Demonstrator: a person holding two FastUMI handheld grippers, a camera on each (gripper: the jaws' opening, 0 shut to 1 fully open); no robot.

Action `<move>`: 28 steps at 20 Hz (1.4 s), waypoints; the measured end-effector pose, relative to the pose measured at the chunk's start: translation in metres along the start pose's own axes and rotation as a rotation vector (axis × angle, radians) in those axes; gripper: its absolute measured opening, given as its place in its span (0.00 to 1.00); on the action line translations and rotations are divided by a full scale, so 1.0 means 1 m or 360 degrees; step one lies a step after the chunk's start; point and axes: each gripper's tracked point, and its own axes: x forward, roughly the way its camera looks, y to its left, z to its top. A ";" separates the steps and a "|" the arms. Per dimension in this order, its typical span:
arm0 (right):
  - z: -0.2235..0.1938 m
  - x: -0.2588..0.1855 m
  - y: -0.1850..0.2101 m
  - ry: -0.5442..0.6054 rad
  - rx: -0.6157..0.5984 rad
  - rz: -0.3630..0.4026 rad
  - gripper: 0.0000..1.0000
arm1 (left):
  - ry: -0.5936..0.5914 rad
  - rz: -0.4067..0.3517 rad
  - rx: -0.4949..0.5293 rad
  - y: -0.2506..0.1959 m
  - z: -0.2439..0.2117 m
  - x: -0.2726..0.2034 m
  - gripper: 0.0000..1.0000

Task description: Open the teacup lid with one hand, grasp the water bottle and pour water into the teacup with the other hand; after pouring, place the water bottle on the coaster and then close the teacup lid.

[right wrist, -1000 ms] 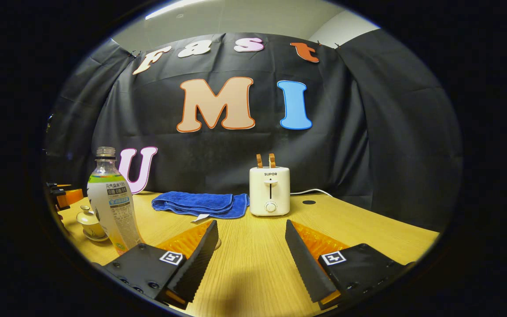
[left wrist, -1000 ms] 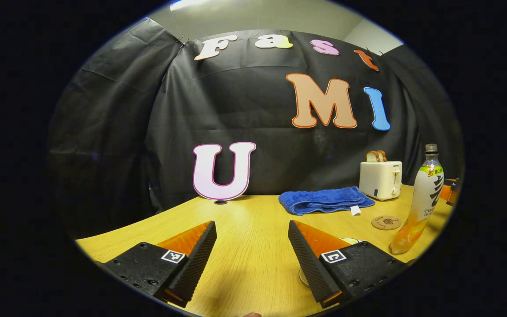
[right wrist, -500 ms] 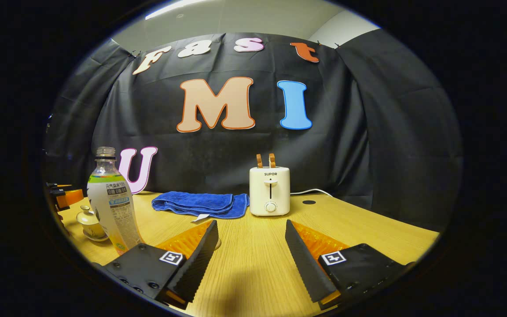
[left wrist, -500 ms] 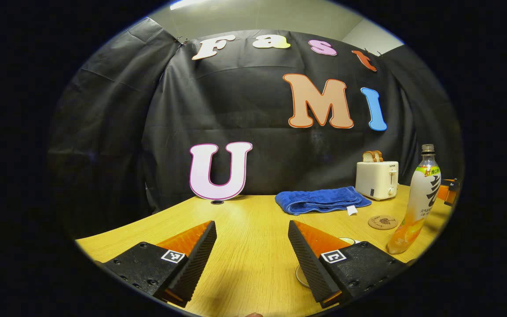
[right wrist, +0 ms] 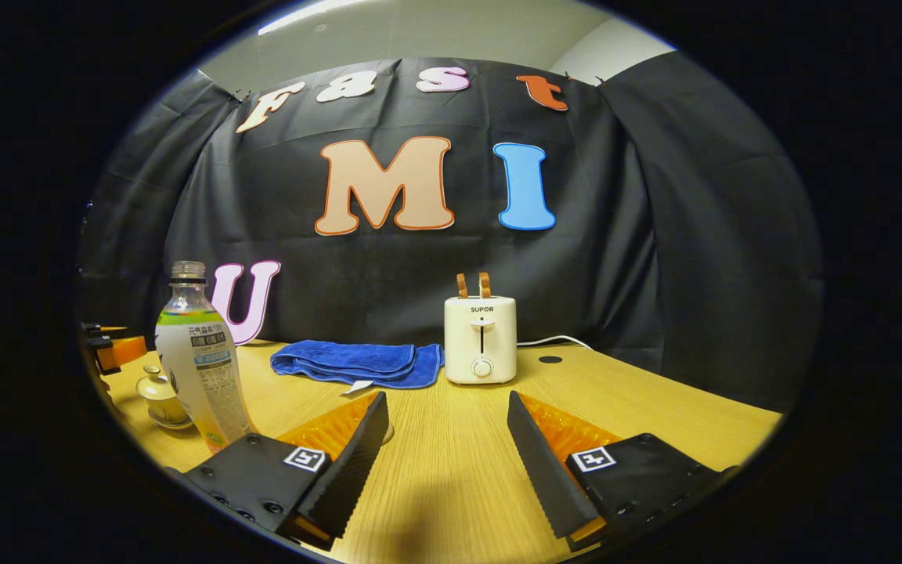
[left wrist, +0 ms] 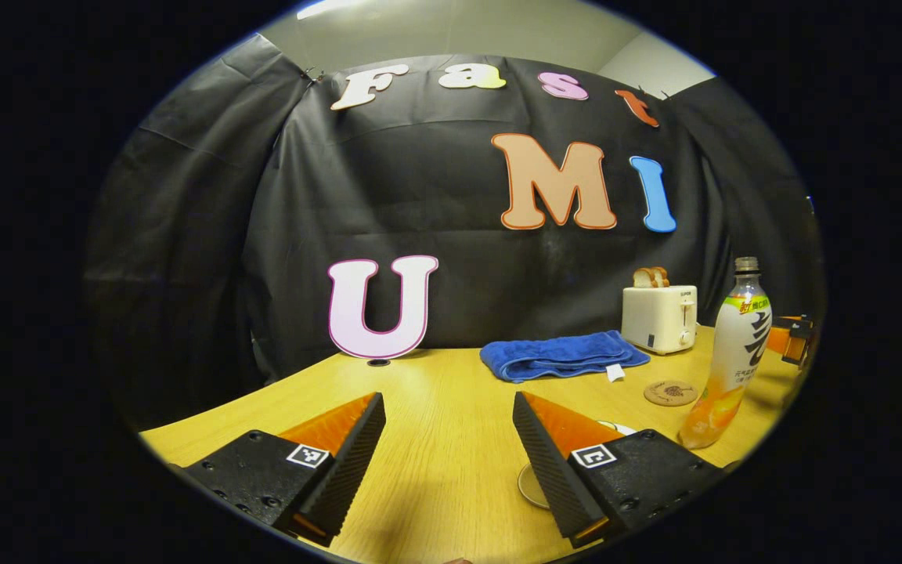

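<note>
The left tool (left wrist: pixel 449 446), spread wide and empty, swings slightly left, so the water bottle (left wrist: pixel 725 356) drifts inward; right tool (right wrist: pixel 443 446) stays parted, idle. Lid (right wrist: pixel 156 383) still on.

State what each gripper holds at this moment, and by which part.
Nothing is held. The left gripper and right gripper are both open over the table, with bare wood between their fingers.
</note>
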 end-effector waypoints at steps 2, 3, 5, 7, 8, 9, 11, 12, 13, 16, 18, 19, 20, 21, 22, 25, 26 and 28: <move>0.000 0.000 0.000 -0.0001 -0.0001 0.0000 0.96 | 0.0011 -0.0043 0.0003 -0.009 0.003 -0.003 0.96; 0.000 0.000 0.000 0.0000 -0.0001 0.0000 0.96 | 0.0017 -0.0075 -0.0002 -0.016 0.005 -0.004 0.96; 0.001 0.000 0.000 -0.0002 -0.0002 -0.0001 0.96 | 0.0032 -0.0132 -0.0013 -0.028 0.007 -0.008 0.96; 0.000 0.000 0.000 -0.0002 -0.0002 -0.0001 0.96 | 0.0044 -0.0182 -0.0037 -0.038 0.009 -0.011 0.96; 0.000 0.000 0.000 -0.0003 -0.0003 -0.0001 0.96 | 0.0049 -0.0206 -0.0048 -0.044 0.010 -0.012 0.96; 0.000 0.000 0.000 -0.0002 -0.0002 -0.0001 0.96 | 0.0051 -0.0228 -0.0054 -0.048 0.012 -0.013 0.96; 0.001 0.000 0.000 -0.0003 -0.0002 -0.0001 0.97 | 0.0080 -0.0260 -0.0044 -0.055 0.012 -0.012 0.96; 0.000 0.000 0.000 -0.0003 -0.0002 -0.0001 0.96 | 0.0108 -0.0277 -0.0034 -0.059 0.008 -0.013 0.96; 0.000 0.000 0.000 -0.0003 -0.0002 -0.0001 0.96 | 0.0139 -0.0295 -0.0024 -0.063 0.006 -0.014 0.95; 0.000 0.000 0.000 -0.0003 -0.0002 0.0000 0.96 | 0.0215 -0.0348 -0.0003 -0.075 0.001 -0.015 0.96; 0.000 0.000 0.001 -0.0002 -0.0001 0.0006 0.96 | 0.0284 -0.0366 0.0018 -0.079 -0.006 -0.014 0.96; 0.000 0.000 0.001 -0.0002 -0.0001 0.0011 0.96 | 0.0325 -0.0377 0.0028 -0.081 -0.011 -0.013 0.96; 0.000 0.000 0.001 -0.0003 -0.0001 0.0013 0.97 | 0.0359 -0.0387 0.0034 -0.083 -0.015 -0.012 0.96; 0.000 0.001 0.001 -0.0003 -0.0001 0.0013 0.96 | 0.0388 -0.0395 0.0033 -0.085 -0.018 -0.011 0.96; 0.000 0.000 0.001 -0.0002 0.0000 0.0015 0.96 | 0.0411 -0.0406 0.0028 -0.088 -0.020 -0.011 0.94; 0.000 0.000 0.002 -0.0002 0.0001 0.0022 0.97 | 0.0475 -0.0446 0.0022 -0.097 -0.028 -0.009 0.88; 0.000 0.000 0.002 -0.0002 0.0001 0.0024 0.96 | 0.0490 -0.0466 0.0021 -0.101 -0.030 -0.009 0.84; 0.000 0.000 0.002 -0.0001 0.0001 0.0026 0.97 | 0.0516 -0.0489 0.0038 -0.105 -0.034 -0.010 0.76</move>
